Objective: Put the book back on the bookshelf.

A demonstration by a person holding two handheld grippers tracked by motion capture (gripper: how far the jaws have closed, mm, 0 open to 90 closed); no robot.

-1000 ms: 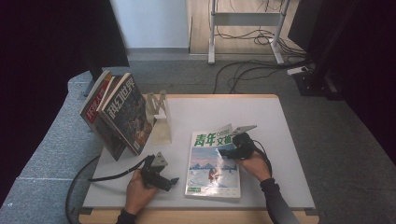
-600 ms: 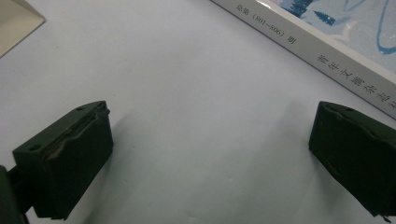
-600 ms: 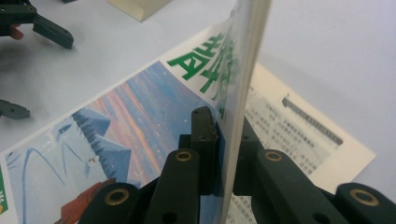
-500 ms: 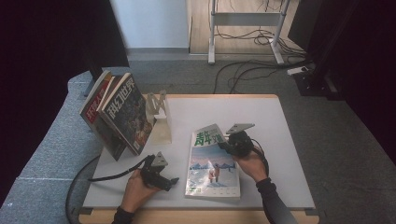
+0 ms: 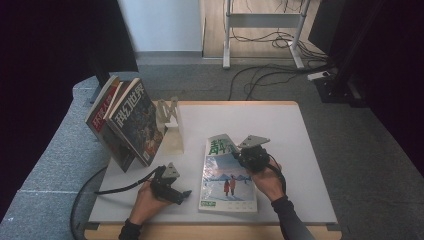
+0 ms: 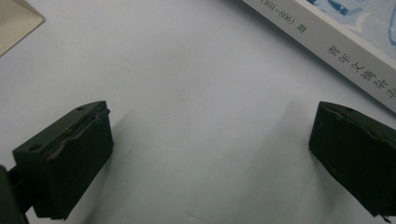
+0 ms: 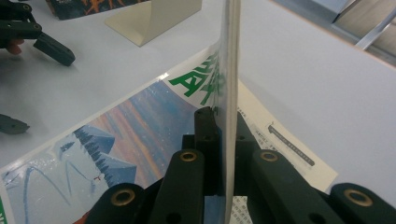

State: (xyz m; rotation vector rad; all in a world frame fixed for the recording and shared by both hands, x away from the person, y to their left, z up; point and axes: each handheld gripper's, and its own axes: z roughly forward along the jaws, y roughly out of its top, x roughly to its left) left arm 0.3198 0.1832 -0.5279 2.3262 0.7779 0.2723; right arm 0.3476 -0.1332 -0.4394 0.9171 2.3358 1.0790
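Note:
A magazine [image 5: 227, 186] with a snowy blue cover and green title lies flat on the white table [image 5: 295, 150]. My right gripper [image 5: 235, 151] is shut on the far corner of its front cover [image 7: 229, 56], which stands up on edge between the jaws [image 7: 224, 116] above the printed page beneath. The left gripper [image 5: 184, 195] rests on the table just left of the magazine, pointing toward it. Its jaws [image 6: 205, 154] stand wide open over bare tabletop, with the magazine's spine [image 6: 355, 60] a little beyond them.
Two magazines [image 5: 131, 125] lean upright at the table's far left against a cream rack [image 5: 171, 129]. A black cable [image 5: 117, 189] trails left from the left gripper. The person's hands come in over the front edge [image 5: 210, 231].
The right gripper has risen a little and moved slightly left with the cover corner in it, so the cover now curls up from the magazine. The left gripper has stayed put.

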